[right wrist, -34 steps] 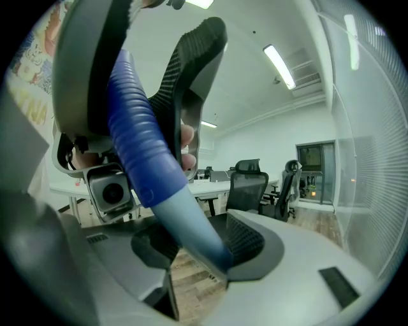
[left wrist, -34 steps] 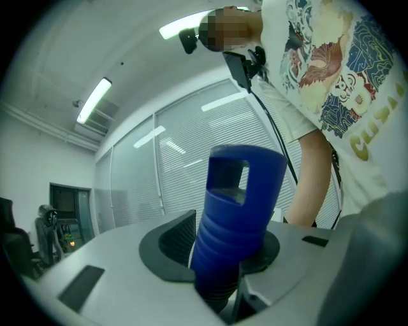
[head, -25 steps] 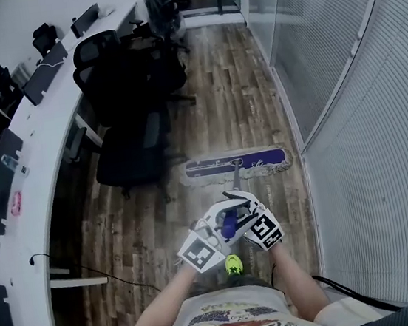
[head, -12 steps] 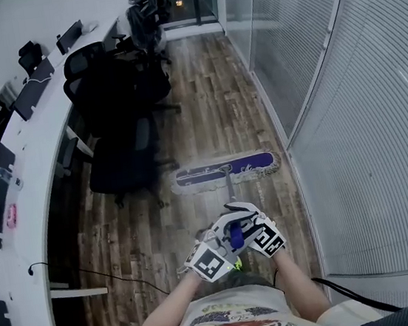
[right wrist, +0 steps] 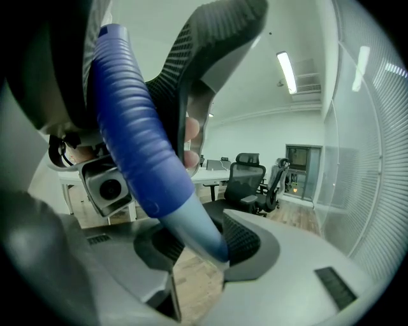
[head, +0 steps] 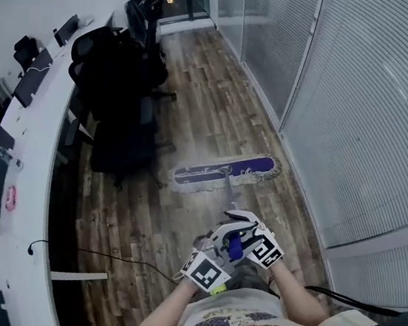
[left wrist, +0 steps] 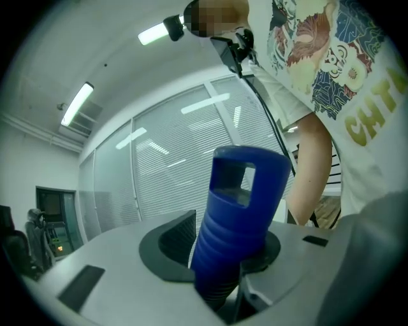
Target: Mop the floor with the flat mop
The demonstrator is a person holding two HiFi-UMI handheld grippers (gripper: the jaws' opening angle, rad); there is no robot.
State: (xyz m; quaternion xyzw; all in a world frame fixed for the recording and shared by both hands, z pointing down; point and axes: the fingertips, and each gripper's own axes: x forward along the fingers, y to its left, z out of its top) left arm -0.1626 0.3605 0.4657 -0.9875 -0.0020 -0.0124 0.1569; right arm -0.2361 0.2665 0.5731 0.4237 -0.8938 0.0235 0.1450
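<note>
The flat mop's blue head [head: 224,171], fringed in white, lies flat on the wood floor ahead of me. Its thin shaft [head: 229,192] runs back to a blue ribbed grip [head: 234,248] in front of my body. My left gripper [head: 219,249] is shut on the grip's end [left wrist: 239,210], which has a hanging hole. My right gripper [head: 240,233] sits just ahead of it. Its jaws have just been closing with the handle between them, and they now hold it where the grip meets the pale shaft [right wrist: 194,223]. Both grippers [left wrist: 223,247] [right wrist: 201,245] are close together.
Black office chairs [head: 122,132] stand just left of the mop head, along a long white desk [head: 37,143] with monitors. A glass partition with blinds [head: 343,88] bounds the right side. A black cable [head: 105,257] trails over the floor at the left.
Both grippers have drawn back toward my body with the handle. The mop head has slid toward me along the boards, past the nearest chair's base.
</note>
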